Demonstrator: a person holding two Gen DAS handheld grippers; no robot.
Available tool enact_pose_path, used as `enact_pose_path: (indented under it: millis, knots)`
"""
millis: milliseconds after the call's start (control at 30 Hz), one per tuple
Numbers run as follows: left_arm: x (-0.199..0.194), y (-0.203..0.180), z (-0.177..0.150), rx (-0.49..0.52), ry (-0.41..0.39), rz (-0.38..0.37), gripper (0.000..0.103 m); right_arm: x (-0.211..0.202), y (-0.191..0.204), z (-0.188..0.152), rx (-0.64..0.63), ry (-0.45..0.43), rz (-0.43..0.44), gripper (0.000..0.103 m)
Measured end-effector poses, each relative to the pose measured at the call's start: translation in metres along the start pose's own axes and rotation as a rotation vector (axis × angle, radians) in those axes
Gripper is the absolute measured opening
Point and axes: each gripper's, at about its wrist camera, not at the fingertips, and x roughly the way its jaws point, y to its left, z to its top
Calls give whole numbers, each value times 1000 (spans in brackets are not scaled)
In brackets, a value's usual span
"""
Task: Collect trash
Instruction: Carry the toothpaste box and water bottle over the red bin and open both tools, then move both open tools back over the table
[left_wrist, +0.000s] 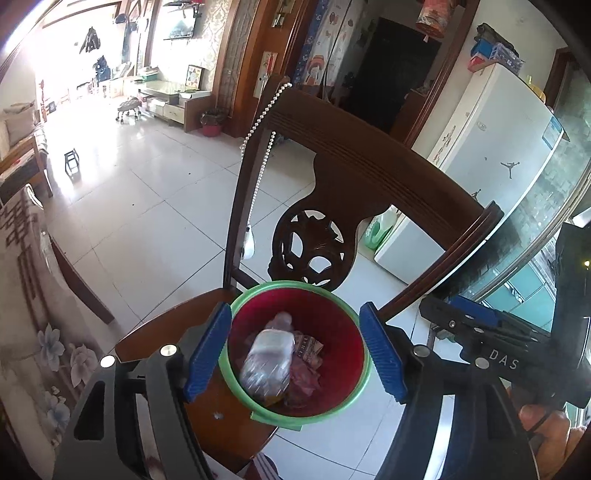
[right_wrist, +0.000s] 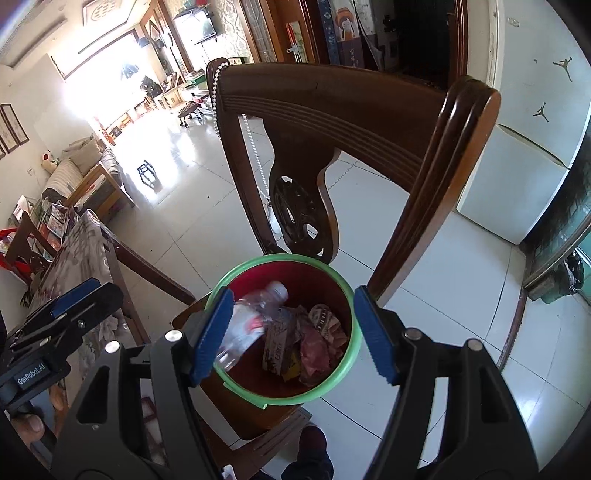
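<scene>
On the chair seat, close against the carved backrest, stands a red bin with a green rim, upright and open at the top. Inside it a clear plastic bottle lies tilted, its long axis running from the near-left wall up toward the far side, cap end pointing to the backrest. Crumpled wrappers fill the right half of the bin; their printing is too creased to read, and the bottle is blurred in both views. Its lower end is hidden behind the left pad in the right wrist view.

Both grippers hover above the bin, released. The left gripper has its blue pads spread to either side of the rim with nothing between them. The right gripper is spread the same way, empty. Each shows at the edge of the other's view, with part of a hand below it. A bead string hangs on the backrest's left post.
</scene>
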Motion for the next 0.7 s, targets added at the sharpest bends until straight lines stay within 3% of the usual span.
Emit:
enact_pose_path:
  millis: [167,400,700]
  knots:
    - [-39,25,-3,-38,-42,51,69,-4,34,1,-42,-4,53,66]
    - [-113,83,-21,-116,-121,145,69,-10,123,-13,-155,1,180,66]
    - [-221,197,-94,-320,-181,348,70,-12,260,-62,-345,60,347,66]
